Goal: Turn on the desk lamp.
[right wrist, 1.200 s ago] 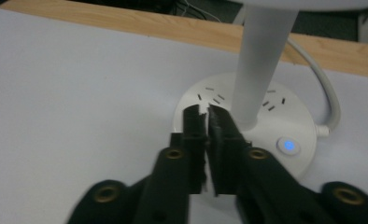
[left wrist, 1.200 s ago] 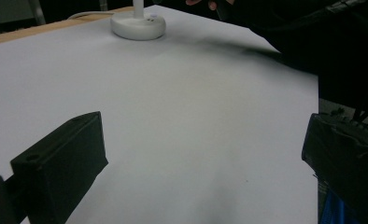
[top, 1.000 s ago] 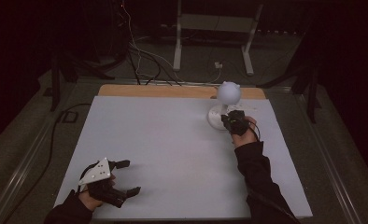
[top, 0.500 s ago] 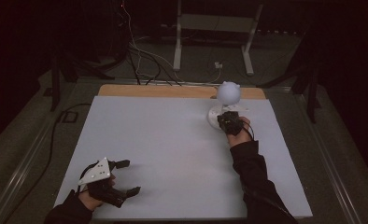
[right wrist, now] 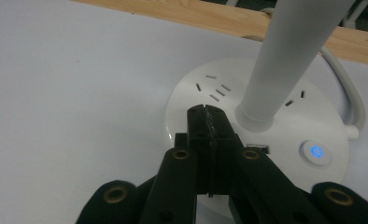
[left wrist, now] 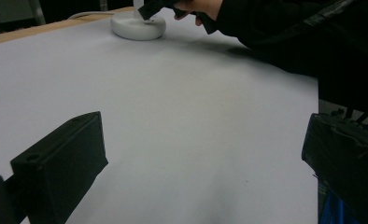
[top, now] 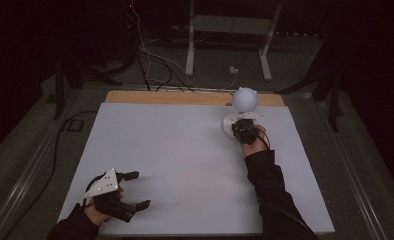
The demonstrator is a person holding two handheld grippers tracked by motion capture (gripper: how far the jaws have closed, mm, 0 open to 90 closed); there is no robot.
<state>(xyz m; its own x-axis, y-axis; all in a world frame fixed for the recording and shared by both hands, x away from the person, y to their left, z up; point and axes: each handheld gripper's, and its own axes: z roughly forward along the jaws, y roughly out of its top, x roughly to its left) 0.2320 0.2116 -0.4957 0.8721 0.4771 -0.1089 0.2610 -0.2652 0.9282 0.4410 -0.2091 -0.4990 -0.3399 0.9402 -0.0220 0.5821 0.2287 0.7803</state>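
A white desk lamp stands at the table's far right, with a round head [top: 245,99], a stem [right wrist: 285,56] and a flat round base [top: 227,125]. The base [right wrist: 191,100] carries socket slots and a button [right wrist: 316,151] that glows blue. My right gripper [right wrist: 208,116] is shut with nothing between its jaws, and its tips rest over the base just left of the stem. From above, the right gripper [top: 241,127] sits against the base. My left gripper [top: 137,190] is open above the table's near left corner, its jaws spread wide [left wrist: 203,163] and holding nothing.
The grey-white table top [top: 175,160] has a wooden strip [top: 160,96] along its far edge. The lamp's white cable [right wrist: 355,100] runs off behind the base. On the floor beyond the table are cables and a white stand [top: 230,30].
My right gripper has shifted a little to the left, closer over the lamp base. The left gripper has stayed where it was.
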